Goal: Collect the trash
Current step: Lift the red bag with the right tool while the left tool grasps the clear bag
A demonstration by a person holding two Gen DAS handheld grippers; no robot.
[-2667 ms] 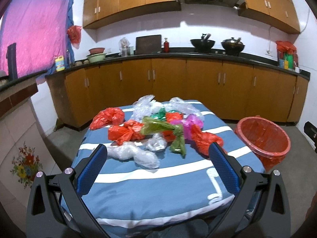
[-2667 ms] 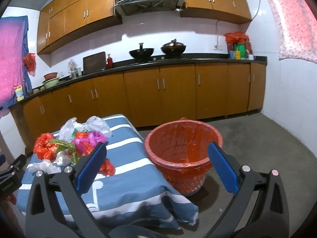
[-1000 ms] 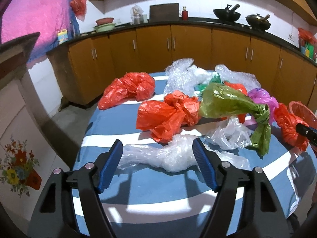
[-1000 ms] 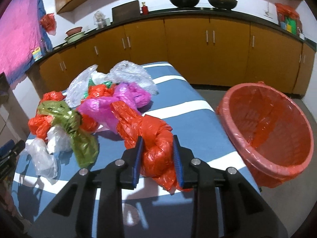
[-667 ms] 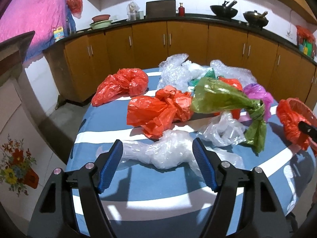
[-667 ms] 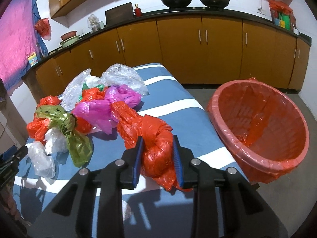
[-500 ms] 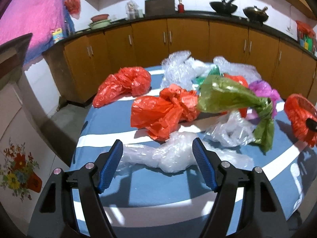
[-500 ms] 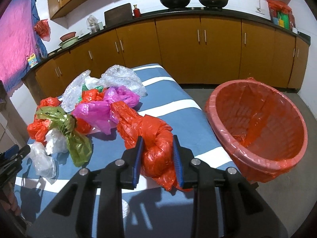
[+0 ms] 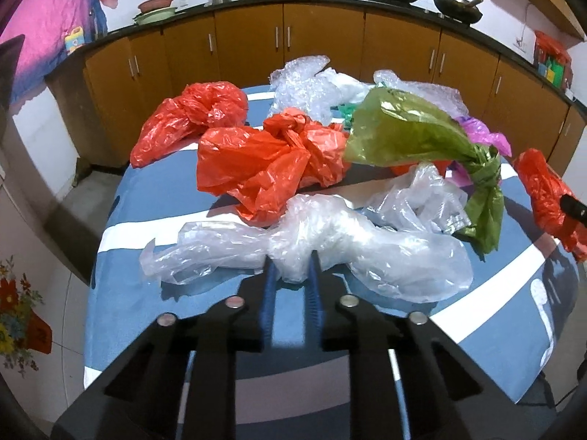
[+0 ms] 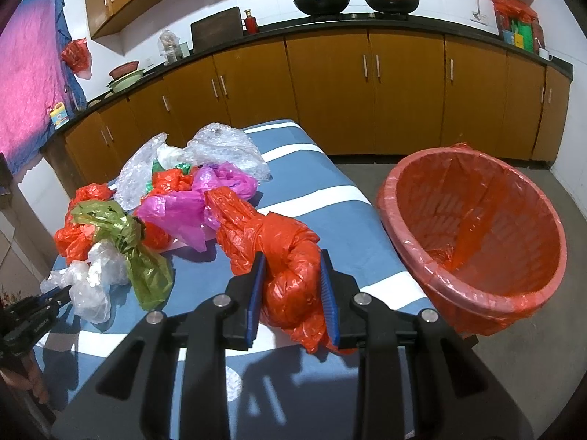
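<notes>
2 grabs at once: my left gripper pinches a clear plastic bag, my right gripper clamps a knotted red bag beside the red-lined basket.

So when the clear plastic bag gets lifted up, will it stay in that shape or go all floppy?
Probably floppy: the clear plastic bag is thin and crumpled, pinched at its middle by the left tool, so both loose ends would likely droop. It looks empty, so probably very light. The crinkly film might slip a little.
</notes>
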